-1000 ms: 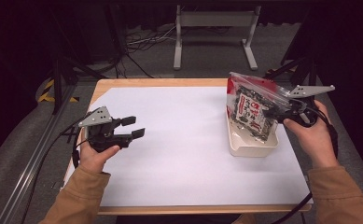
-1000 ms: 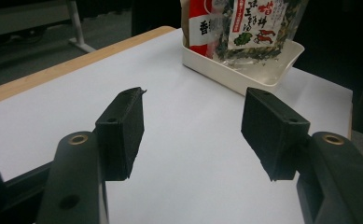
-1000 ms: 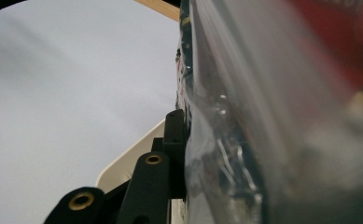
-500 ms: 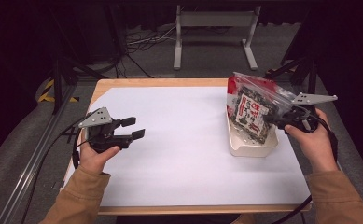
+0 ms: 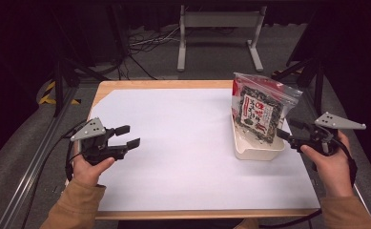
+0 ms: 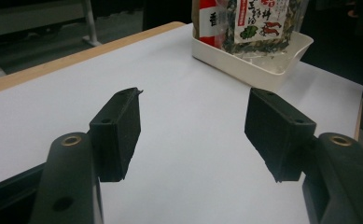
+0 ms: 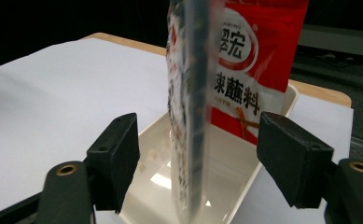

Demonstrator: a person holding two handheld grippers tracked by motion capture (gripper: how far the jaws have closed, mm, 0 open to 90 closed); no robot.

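Note:
A clear packet (image 5: 262, 109) with a red label and dark dried contents stands upright in a white tray (image 5: 257, 149) at the table's right side. My right gripper (image 5: 288, 131) is just right of the tray, pointing at the packet. In the right gripper view the packet (image 7: 244, 70) is seen edge-on between the jaws of this gripper (image 7: 198, 163), which have just been opening; the pads stand clear of it. My left gripper (image 5: 128, 136) hovers over the left of the white sheet, open and empty, as the left gripper view (image 6: 193, 135) confirms.
A white sheet (image 5: 183, 138) covers most of the wooden table (image 5: 140, 86). In the left gripper view the tray (image 6: 263, 70) and packet (image 6: 249, 23) lie far ahead. A metal stand (image 5: 219, 28) and cables lie on the floor beyond the table.
The right gripper lowered the packet into the tray, opened and drew back toward the person. The packet now stands on its own. The left gripper has barely shifted.

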